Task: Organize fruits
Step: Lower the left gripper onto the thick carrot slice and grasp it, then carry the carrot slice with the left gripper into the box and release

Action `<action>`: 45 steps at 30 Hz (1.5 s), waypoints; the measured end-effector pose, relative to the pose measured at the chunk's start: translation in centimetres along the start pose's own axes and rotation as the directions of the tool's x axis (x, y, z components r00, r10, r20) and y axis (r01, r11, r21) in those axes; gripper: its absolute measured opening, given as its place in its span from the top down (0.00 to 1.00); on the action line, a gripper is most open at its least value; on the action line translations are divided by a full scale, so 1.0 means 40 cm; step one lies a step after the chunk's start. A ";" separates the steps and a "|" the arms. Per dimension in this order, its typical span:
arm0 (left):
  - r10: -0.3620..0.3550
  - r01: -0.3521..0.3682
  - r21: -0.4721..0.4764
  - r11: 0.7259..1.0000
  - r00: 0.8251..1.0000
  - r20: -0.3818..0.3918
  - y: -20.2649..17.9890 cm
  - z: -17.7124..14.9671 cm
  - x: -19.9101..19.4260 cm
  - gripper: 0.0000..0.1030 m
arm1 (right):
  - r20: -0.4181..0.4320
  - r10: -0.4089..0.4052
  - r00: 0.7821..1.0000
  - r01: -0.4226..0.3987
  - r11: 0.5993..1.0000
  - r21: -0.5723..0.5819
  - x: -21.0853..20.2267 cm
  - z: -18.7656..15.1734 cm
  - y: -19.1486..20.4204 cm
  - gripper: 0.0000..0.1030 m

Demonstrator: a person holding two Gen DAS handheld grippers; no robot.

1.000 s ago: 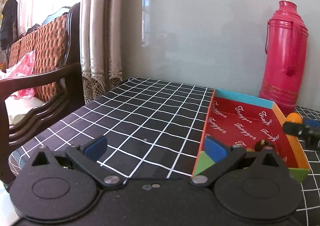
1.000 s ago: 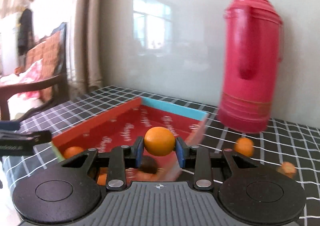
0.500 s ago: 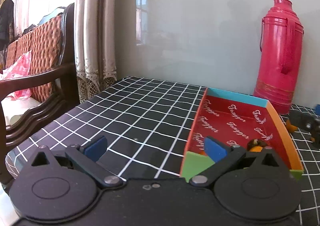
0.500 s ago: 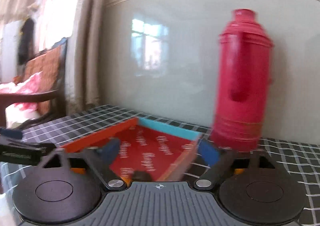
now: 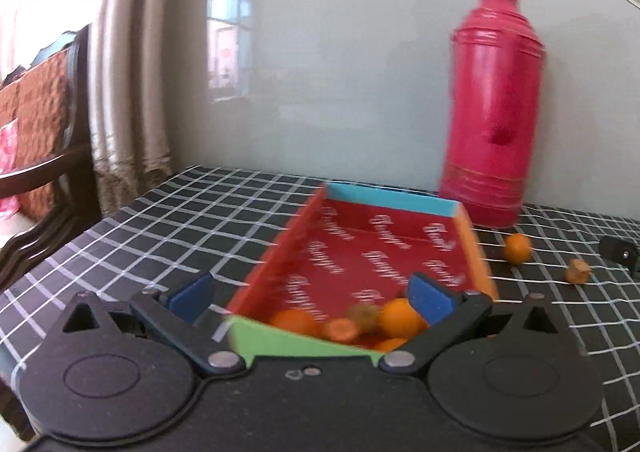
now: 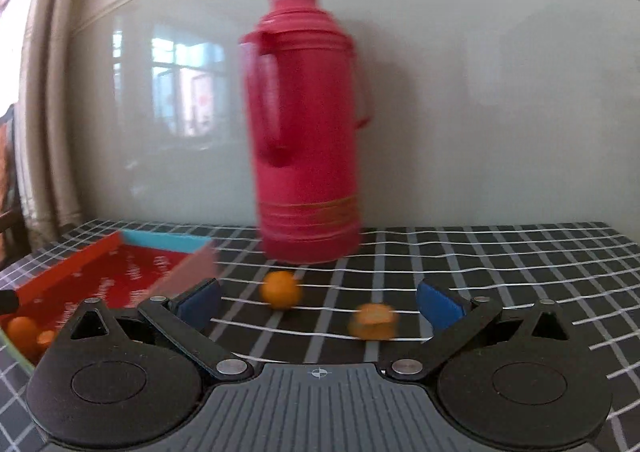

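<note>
Oranges [image 5: 402, 318] lie heaped at the near end of the red tray [image 5: 472, 246]. Our right gripper [image 6: 318, 302], clamped on an orange a second ago, now has jaws apart and empty; our left gripper [image 5: 310, 294] stays spread. Only the right view shows, between its fingers, a loose orange [image 6: 280, 289] and a blurred piece [image 6: 374, 321] on the checked cloth [image 6: 520, 252] before the red flask [image 6: 306, 132].
</note>
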State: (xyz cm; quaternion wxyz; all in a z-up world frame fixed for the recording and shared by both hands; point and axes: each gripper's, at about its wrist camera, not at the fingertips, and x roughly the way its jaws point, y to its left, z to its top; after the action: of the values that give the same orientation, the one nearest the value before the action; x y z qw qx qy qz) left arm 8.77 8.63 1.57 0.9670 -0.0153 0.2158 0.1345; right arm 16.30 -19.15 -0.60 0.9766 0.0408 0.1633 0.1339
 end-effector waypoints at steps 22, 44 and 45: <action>-0.259 0.270 0.213 0.939 0.963 -0.076 -0.548 -0.044 0.137 0.26 | -0.050 -0.232 0.971 0.237 0.959 0.154 -0.048 -0.009 -0.347 0.00; -0.275 0.317 0.256 0.913 0.943 -0.186 -0.715 -0.035 0.271 0.73 | -0.123 -0.263 0.957 0.283 0.939 0.193 -0.034 -0.015 -0.447 0.00; -0.278 0.315 0.256 0.914 0.945 -0.171 -0.712 -0.036 0.261 0.73 | -0.124 -0.259 0.958 0.279 0.941 0.192 -0.032 -0.016 -0.445 0.00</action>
State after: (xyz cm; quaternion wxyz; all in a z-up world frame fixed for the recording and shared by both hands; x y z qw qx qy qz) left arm 24.84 -16.27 -4.94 0.9523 0.0801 0.2906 -0.0470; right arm 19.33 -36.59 -3.01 0.9670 0.1130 0.2277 -0.0166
